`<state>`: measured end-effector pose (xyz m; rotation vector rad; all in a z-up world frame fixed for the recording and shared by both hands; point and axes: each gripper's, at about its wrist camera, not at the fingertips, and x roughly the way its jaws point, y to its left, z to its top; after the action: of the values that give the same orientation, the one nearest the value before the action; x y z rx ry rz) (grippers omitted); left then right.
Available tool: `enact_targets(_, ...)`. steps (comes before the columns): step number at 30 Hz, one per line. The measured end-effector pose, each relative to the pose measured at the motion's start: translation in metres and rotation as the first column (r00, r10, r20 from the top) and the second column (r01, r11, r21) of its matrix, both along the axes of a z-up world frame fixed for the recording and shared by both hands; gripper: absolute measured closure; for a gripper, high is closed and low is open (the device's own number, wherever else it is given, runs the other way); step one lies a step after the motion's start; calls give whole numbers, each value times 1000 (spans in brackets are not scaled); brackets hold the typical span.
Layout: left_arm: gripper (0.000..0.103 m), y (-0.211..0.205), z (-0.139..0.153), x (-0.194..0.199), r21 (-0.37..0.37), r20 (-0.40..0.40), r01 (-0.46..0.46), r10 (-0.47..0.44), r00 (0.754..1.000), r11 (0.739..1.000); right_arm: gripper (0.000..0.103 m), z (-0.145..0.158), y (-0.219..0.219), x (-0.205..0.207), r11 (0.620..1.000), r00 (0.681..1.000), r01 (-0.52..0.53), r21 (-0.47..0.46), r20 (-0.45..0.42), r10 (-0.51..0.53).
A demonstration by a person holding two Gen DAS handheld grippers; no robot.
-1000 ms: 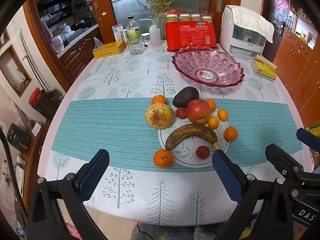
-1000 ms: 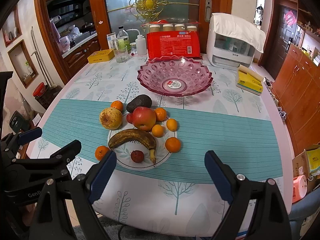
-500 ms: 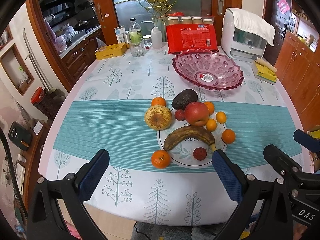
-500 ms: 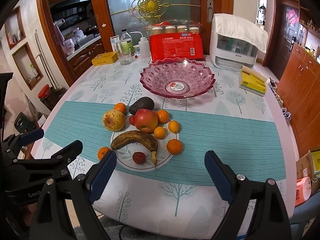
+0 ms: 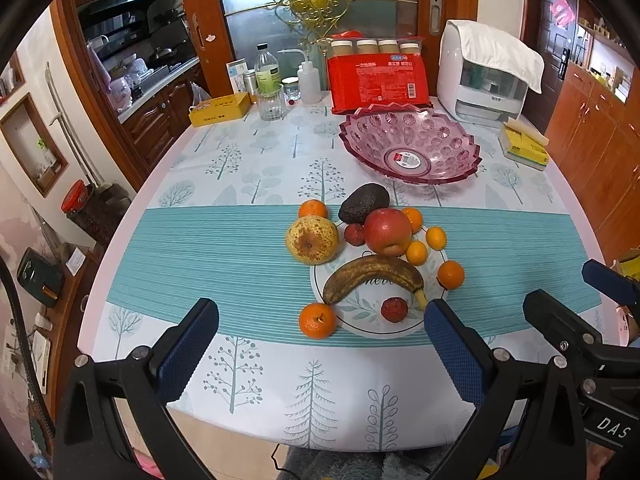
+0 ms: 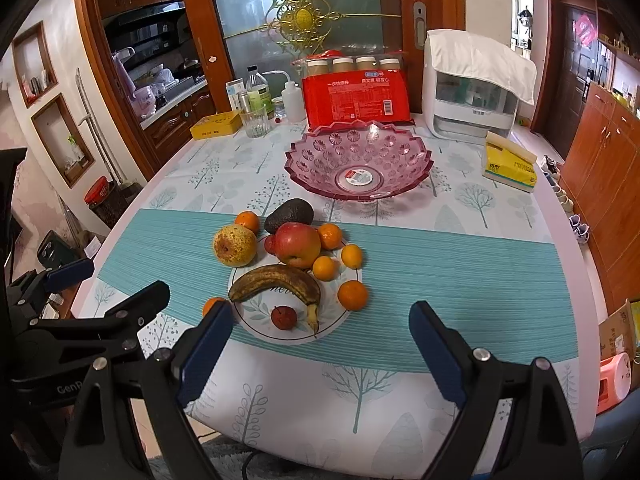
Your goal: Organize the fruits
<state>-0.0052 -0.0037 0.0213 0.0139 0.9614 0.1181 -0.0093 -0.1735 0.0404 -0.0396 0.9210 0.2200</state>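
Note:
A white plate (image 5: 368, 322) (image 6: 256, 320) in the table's middle carries a brown banana (image 5: 372, 274) (image 6: 276, 282), a red apple (image 5: 387, 231) (image 6: 298, 243) and small red fruits. A spotted pear (image 5: 312, 239) (image 6: 235, 245), a dark avocado (image 5: 363, 203) (image 6: 289, 215) and several oranges lie around it. An empty pink glass bowl (image 5: 408, 146) (image 6: 358, 160) stands behind. My left gripper (image 5: 320, 354) and right gripper (image 6: 320, 346) both hover open over the near table edge, holding nothing.
At the table's far end stand a red package (image 5: 378, 80), a white appliance (image 5: 486, 76), a bottle and a glass (image 5: 271, 102), and a yellow box (image 5: 220, 109). A yellow tissue pack (image 6: 509, 166) lies at the right edge. Wooden cabinets line the right side.
Both grippers have drawn slightly closer and higher over the table; the fruit sits a little nearer in each view. Nothing on the table has moved.

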Motion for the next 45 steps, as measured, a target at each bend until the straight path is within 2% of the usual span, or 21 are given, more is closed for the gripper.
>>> enact_targets(5, 1, 2, 0, 1, -6, -3, 6, -6, 1000, 1000, 13, 0, 0, 0, 1000, 1000, 3, 6, 7, -3)
enact_targets(13, 1, 17, -7, 18, 2, -52, 11, -11, 999, 1000, 13, -3, 15, 9, 999, 1000, -30, -14, 6, 30)
enact_targets(17, 1, 29, -12, 29, 26, -65, -18, 19, 998, 1000, 13, -7, 26, 18, 998, 999, -52, -19, 2, 52)
enact_targets(25, 1, 56, -24, 62, -2, -110, -33, 32, 993, 999, 13, -13, 38, 49, 998, 998, -60, -2, -11, 60)
enact_targets(34, 1, 67, -54, 119, -42, -165, 23, -30, 986, 999, 13, -48, 46, 110, 999, 995, -30, 15, -100, 32)
enact_targets(39, 1, 67, -80, 149, -26, -185, 52, -56, 981, 998, 15, -82, 48, 146, 999, 979, -3, 52, -205, 13)
enact_targets(45, 1, 78, -125, 179, -128, -272, 79, -111, 956, 989, 18, -118, 49, 178, 997, 953, 52, 64, -300, -30)
